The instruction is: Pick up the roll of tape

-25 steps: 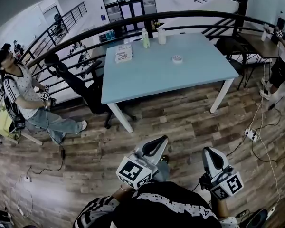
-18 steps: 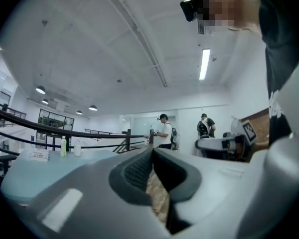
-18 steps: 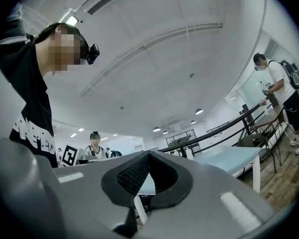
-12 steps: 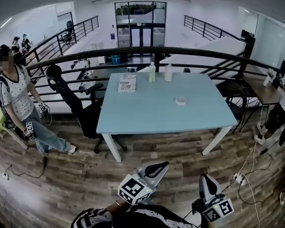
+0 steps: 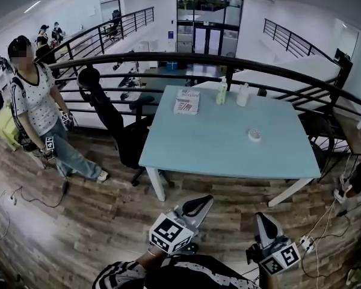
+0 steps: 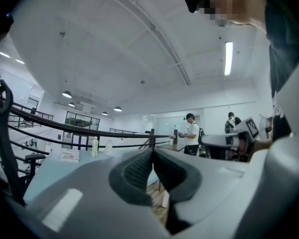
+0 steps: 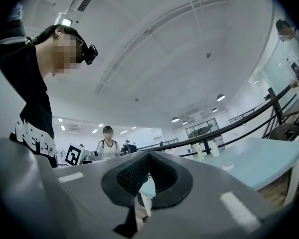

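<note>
The roll of tape (image 5: 254, 135) is a small white ring lying on the right half of the light-blue table (image 5: 216, 149); it also shows as a small pale disc, the roll of tape (image 7: 228, 166), in the right gripper view. My left gripper (image 5: 200, 202) is held low, well short of the table's near edge, jaws shut with nothing between them. My right gripper (image 5: 263, 223) hangs beside it, also shut and empty. Both point towards the table.
Two bottles (image 5: 221, 94) and a printed booklet (image 5: 186, 102) sit at the table's far edge. A black office chair (image 5: 117, 131) stands at the table's left; a curved black railing (image 5: 168, 59) runs behind. A person (image 5: 39, 113) stands at left. Cables (image 5: 24, 197) trail on the wood floor.
The view has swung left and the table now lies nearer and more to the right. Both grippers travelled along with me, still shut.
</note>
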Tool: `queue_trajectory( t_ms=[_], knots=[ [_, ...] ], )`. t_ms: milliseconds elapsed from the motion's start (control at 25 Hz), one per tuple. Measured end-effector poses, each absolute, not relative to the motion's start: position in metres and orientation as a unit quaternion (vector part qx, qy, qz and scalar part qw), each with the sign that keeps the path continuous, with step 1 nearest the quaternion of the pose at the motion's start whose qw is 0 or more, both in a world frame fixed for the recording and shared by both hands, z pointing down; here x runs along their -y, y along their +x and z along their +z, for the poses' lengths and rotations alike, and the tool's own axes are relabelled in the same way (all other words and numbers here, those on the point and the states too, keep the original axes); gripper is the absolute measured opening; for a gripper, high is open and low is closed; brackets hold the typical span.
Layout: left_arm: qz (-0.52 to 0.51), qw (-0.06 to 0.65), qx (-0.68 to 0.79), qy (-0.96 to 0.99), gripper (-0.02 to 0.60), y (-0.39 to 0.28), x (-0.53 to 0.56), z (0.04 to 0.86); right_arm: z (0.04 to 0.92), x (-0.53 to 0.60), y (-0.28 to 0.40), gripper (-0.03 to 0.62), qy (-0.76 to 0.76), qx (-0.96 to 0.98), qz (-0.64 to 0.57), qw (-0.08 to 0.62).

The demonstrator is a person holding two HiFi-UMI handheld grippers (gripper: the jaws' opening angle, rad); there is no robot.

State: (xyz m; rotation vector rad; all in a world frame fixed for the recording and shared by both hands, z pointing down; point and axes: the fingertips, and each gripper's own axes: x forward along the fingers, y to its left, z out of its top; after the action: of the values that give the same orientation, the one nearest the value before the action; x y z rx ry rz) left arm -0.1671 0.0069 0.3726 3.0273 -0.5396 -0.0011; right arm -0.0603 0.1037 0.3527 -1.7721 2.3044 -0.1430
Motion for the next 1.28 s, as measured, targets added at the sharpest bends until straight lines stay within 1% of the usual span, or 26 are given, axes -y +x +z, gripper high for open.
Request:
queue_trajectory(
  t_ms=[280,640,880,1280],
  knots=[
    [0.004,0.047,0.215,0.976,0.0,-0.185,0.052,0.365,0.331,-0.025,-0.074,0.0,-0.562,-0.819,-0.05,0.107],
    [0.003,0.044,0.255,0.966,0.0,-0.205,0.109,0.376,0.349,0.043,-0.087,0.0,-0.527,-0.841,-0.059,0.107],
    [-0.001,0.036,0.268,0.963,0.0,-0.211,0.134,0.379,0.355,0.065,-0.093,0.0,-0.516,-0.848,-0.06,0.106],
    [-0.008,0.042,0.283,0.958,0.0,-0.205,0.147,0.383,0.364,0.083,-0.076,0.0,-0.513,-0.85,-0.069,0.097]
  ],
)
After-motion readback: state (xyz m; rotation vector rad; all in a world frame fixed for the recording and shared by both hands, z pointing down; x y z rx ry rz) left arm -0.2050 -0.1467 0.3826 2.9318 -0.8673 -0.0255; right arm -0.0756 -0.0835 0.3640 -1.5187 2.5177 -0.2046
